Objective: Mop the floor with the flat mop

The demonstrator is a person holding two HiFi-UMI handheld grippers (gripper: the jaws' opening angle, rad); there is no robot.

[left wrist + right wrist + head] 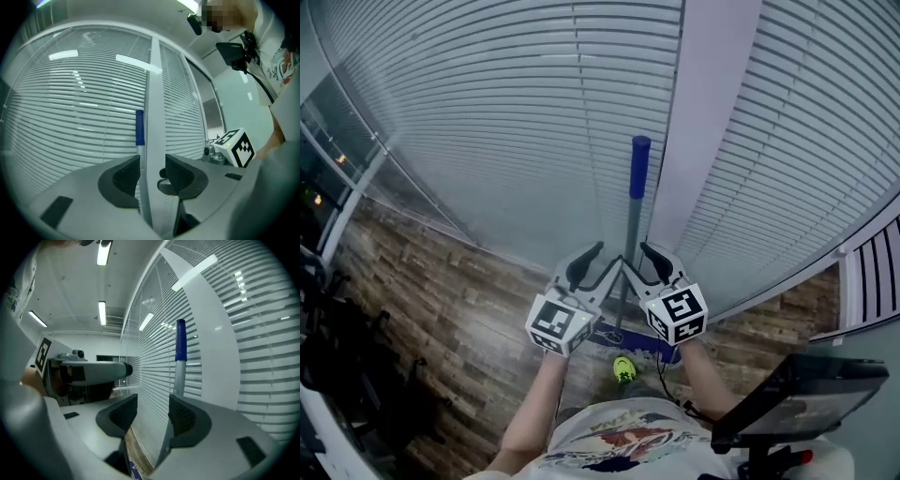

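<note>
The flat mop stands upright against the white pillar (703,122); it has a grey pole (632,234), a blue grip (639,167) on top and a blue head (630,339) on the floor. In the head view my left gripper (598,264) and right gripper (645,262) flank the pole at mid height, both open. In the left gripper view the pole (138,157) runs just inside the left pad of my open left gripper (152,176), with no pad pressing on it. In the right gripper view the pole (178,378) passes behind the right pad of my right gripper (153,416).
Slatted blinds (506,112) cover the glass wall on both sides of the pillar. The floor (441,309) is wood-patterned. Dark equipment (337,366) stands at the left and a black screen (797,398) on a stand at the lower right. A small bright green thing (623,368) lies by the mop head.
</note>
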